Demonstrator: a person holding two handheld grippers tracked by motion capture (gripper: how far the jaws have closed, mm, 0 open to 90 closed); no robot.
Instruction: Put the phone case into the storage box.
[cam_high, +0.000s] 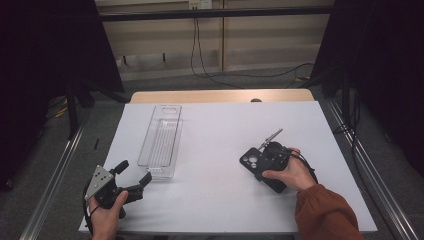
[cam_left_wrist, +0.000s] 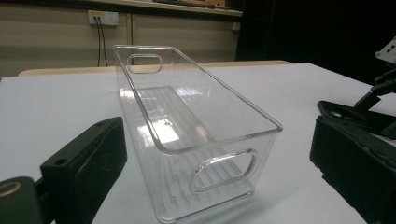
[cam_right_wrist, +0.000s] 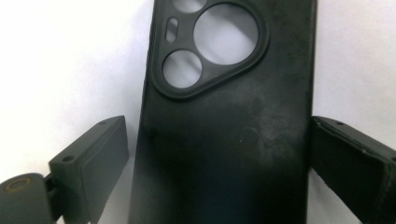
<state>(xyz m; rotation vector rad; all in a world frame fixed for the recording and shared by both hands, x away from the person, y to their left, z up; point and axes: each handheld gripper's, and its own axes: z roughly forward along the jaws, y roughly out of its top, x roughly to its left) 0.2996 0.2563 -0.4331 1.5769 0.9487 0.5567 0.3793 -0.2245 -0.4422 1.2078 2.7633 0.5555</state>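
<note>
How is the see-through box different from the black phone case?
The clear plastic bin is see-through, long and deep with open top and handle holes; the black phone case is dark, flat and has round camera holes. The bin stands free near the left gripper; the case lies between the right gripper fingers. Both rest on the white table.

Your white-topped table (cam_high: 215, 200) carries a clear plastic bin (cam_high: 161, 141) at left and a black phone case (cam_high: 251, 161) at right.

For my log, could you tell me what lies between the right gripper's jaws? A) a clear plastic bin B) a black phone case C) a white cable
B: the black phone case lies flat between the right gripper's open jaws.
</note>
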